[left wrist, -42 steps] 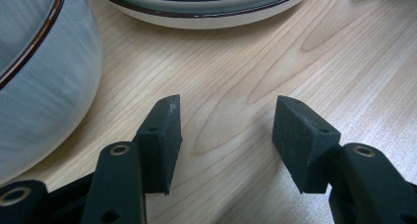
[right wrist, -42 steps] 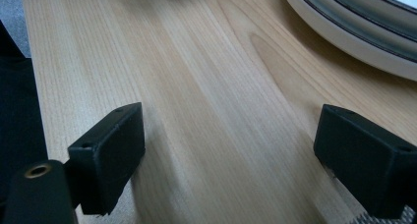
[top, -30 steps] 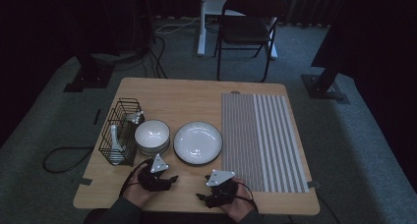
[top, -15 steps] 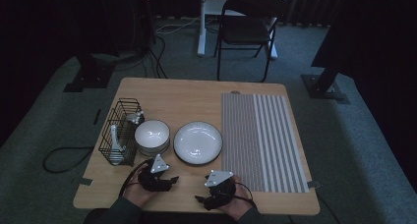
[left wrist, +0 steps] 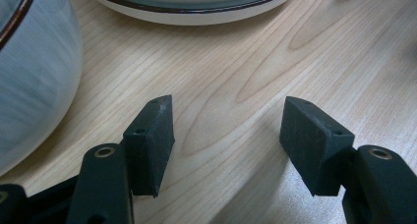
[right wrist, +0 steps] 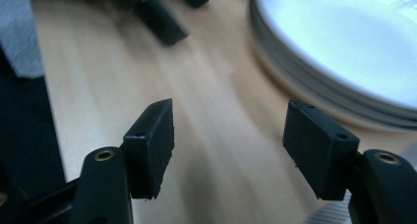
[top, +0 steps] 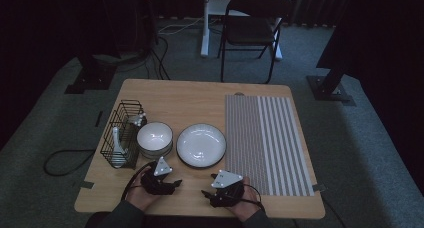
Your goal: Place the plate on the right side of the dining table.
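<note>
A dim room seen from above: grey carpet [top: 350, 153] covers the floor around a light wooden desk [top: 195, 100] at the centre of the frame. Beyond the desk's far edge, at upper centre, a dark folding chair [top: 250, 33] stands beside a white post on a flat white base [top: 212, 10]. Dark curtains [top: 320, 5] hang along the top of the frame. Black stand bases rest on the carpet at upper left [top: 92, 78] and at right [top: 330, 88], with black cables [top: 160, 58] trailing near the left one. Another cable loops on the carpet at lower left [top: 62, 160]. The light is low and cool.
</note>
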